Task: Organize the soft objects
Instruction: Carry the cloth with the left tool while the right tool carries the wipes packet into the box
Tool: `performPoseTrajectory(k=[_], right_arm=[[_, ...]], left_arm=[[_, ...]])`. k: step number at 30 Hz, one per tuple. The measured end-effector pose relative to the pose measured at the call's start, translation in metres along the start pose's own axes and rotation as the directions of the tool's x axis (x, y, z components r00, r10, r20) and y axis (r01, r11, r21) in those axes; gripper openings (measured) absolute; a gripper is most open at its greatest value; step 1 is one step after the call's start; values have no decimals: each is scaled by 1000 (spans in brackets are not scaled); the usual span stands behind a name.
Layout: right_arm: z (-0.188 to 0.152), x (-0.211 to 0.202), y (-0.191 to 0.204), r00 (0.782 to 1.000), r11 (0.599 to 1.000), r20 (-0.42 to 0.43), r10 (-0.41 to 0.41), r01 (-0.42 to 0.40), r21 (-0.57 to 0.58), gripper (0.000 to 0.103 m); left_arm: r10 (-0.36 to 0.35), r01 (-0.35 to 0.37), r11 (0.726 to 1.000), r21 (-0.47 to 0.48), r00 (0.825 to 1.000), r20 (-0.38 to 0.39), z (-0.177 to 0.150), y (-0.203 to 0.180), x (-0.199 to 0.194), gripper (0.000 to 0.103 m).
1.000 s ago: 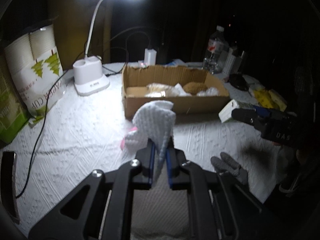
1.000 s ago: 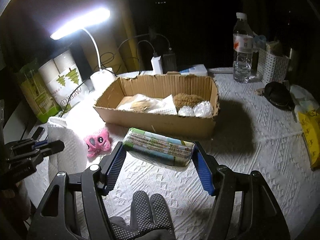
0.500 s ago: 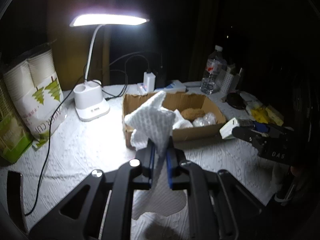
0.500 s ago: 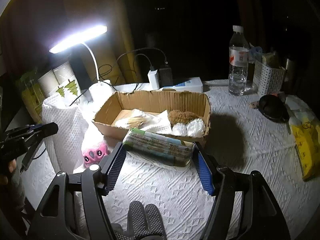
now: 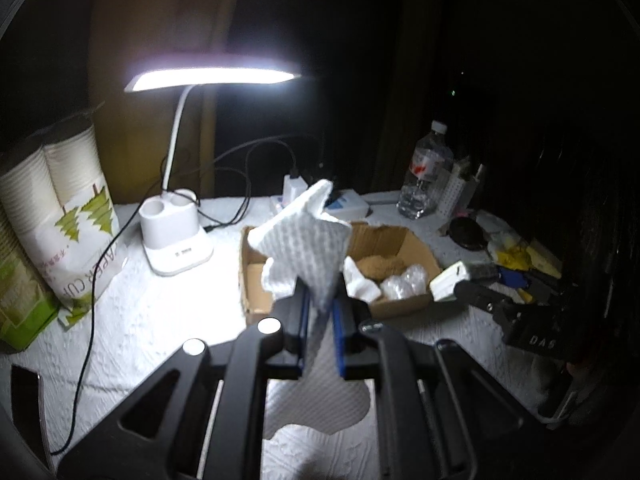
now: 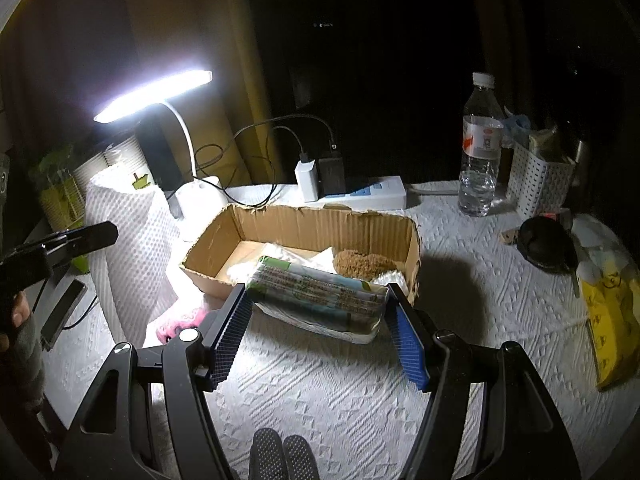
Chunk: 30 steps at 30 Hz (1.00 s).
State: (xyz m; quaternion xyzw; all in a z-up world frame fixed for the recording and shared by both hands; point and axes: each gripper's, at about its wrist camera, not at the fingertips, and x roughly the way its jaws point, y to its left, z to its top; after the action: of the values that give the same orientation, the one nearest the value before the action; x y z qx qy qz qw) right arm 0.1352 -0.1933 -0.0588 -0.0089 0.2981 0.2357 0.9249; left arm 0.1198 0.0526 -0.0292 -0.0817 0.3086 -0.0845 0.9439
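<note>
My left gripper [image 5: 320, 300] is shut on a white waffle cloth [image 5: 304, 248], which hangs in the air in front of the cardboard box [image 5: 404, 240]. From the right wrist the same cloth [image 6: 128, 248] dangles at the left below the left gripper [image 6: 80, 236]. My right gripper [image 6: 318, 300] is shut on a green-striped tissue pack [image 6: 320, 296], raised at the front wall of the box [image 6: 320, 220]. Inside the box lie a brown fuzzy thing [image 6: 360, 264] and white soft items. A pink plush toy [image 6: 180, 320] lies on the table left of the box.
A lit desk lamp [image 5: 176, 240] and a bag of paper cups [image 5: 64, 220] stand at the back left, with a black cable across the table. A power strip [image 6: 368, 196], water bottle [image 6: 480, 160], white basket [image 6: 536, 184], black round case [image 6: 544, 244] and yellow packet [image 6: 612, 312] sit back and right.
Both grippers rose. The white cloth came up off the table and now hangs before the box. The tissue pack lifted from the table up to the box's front wall.
</note>
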Motion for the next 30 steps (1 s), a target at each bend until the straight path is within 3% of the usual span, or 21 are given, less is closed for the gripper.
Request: performPoseTrajectory(k=[30], right_arm=[[53,42,-10,1000,999,31,2,-1,-36,70]], left_arm=[[-28,22,998,61,995,99,54,-2,44,10]])
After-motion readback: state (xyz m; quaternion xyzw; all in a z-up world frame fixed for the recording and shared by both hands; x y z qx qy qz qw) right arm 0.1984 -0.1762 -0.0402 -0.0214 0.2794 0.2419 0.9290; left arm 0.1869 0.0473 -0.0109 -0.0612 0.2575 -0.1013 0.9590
